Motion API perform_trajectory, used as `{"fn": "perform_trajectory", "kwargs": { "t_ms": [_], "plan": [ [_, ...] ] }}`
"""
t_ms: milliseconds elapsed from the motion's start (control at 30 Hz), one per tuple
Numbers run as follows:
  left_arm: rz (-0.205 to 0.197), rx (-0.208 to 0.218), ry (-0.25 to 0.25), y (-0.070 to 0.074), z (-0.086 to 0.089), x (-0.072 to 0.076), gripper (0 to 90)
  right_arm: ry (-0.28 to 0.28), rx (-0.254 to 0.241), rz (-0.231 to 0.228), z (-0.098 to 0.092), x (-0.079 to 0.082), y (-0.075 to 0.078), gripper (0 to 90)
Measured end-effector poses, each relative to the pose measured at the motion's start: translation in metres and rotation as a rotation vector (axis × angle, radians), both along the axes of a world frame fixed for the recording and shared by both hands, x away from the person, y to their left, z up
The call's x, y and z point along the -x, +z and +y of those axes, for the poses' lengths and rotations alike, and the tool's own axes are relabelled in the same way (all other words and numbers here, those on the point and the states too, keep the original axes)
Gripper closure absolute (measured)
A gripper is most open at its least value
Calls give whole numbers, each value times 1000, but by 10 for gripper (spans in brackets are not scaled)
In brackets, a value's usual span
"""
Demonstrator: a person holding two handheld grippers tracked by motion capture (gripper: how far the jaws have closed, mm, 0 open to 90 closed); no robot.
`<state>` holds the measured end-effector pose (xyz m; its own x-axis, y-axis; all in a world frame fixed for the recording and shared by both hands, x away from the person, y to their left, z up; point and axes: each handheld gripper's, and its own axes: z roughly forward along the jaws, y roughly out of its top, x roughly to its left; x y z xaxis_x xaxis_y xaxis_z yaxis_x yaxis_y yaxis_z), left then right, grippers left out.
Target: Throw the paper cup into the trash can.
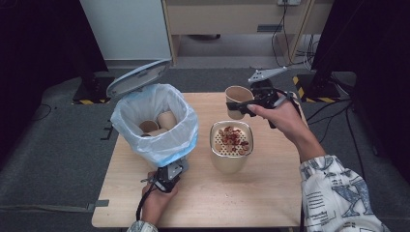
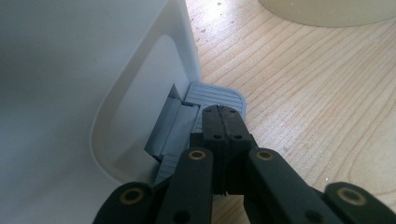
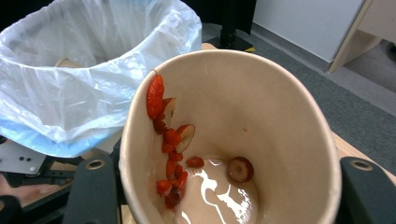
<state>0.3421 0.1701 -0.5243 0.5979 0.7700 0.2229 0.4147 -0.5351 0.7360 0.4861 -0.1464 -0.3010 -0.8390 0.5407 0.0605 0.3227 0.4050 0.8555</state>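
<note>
A white pedal bin (image 1: 145, 145) with a clear liner (image 1: 159, 140) stands at the table's left, its lid (image 1: 138, 77) raised. Paper cups (image 1: 167, 118) lie inside it. My left gripper (image 2: 224, 112) is shut with nothing between its jaws, and its tips rest on the bin's grey pedal (image 2: 219, 95). My right gripper (image 1: 247, 104) is shut on a tan paper cup (image 3: 271, 116), held tilted in the air behind the bowl. Inside that cup are red strawberry pieces (image 3: 170, 140) and a little liquid. One black finger (image 3: 91, 191) shows beside the cup's wall.
A beige bowl (image 1: 229, 164) with a perforated insert holding red and tan food scraps stands mid-table, between the bin and the held cup. The wooden table (image 1: 270, 193) has bare room at the front right. Grey carpet surrounds the table.
</note>
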Motion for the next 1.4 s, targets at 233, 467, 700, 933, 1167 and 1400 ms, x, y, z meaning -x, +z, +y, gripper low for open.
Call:
{"fn": "perform_trajectory", "kwargs": {
  "t_ms": [233, 467, 700, 933, 1167, 1400],
  "plan": [
    [-3, -6, -2, 0, 0, 0, 894, 4, -2, 0, 10, 0, 3, 362],
    [-1, -3, -1, 0, 0, 0, 894, 9, -1, 2, 20, -2, 7, 362],
    [0, -4, -2, 0, 0, 0, 894, 24, -10, -2, 31, 1, 15, 362],
    [-2, -5, -2, 0, 0, 0, 893, 24, -13, 1, 36, 2, 18, 362],
    [0, -2, 0, 0, 0, 0, 893, 33, -13, 7, 47, 3, 23, 362],
    [0, -4, -3, 0, 0, 0, 894, 51, -21, 5, 62, 4, 34, 361]
  ]
}}
